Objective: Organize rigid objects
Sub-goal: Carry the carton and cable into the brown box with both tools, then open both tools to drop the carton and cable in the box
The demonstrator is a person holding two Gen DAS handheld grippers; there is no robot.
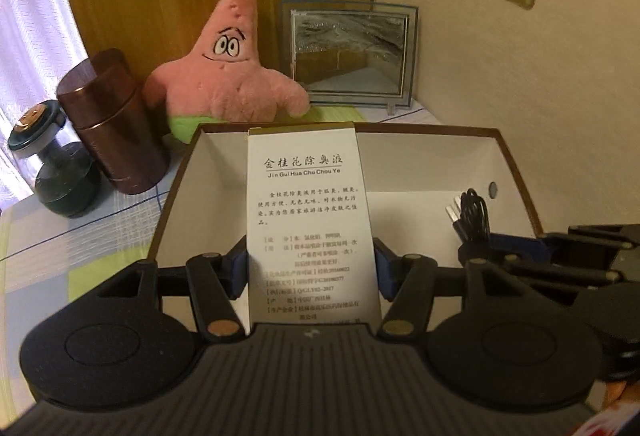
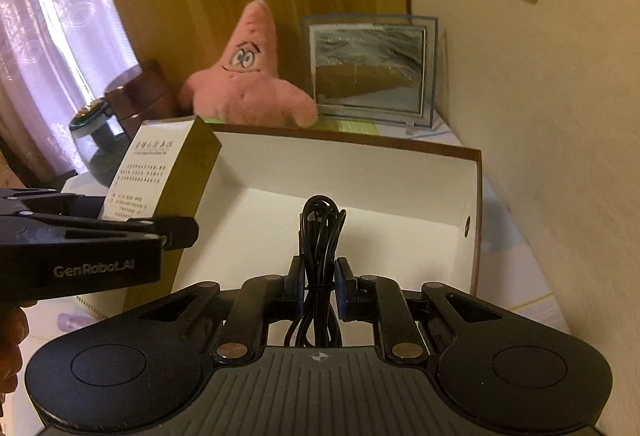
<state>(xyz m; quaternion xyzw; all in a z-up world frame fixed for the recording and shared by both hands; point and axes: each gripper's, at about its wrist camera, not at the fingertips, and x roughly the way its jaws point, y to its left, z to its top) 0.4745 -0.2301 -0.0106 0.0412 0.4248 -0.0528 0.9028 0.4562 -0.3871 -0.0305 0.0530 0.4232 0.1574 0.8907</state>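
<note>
On the left of the worktop stand a dark green bottle and a brown canister, with a pink plush star beside them. The left claw grips a white printed carton above the open white box. To its right, the right claw is closed tight on a coiled black cable, also over the box. A glass frame stands behind

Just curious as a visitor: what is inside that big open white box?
The open box shows bare white floor and walls, with a small round hole in its right wall. The held carton and cable bundle hide parts of the floor.
</note>
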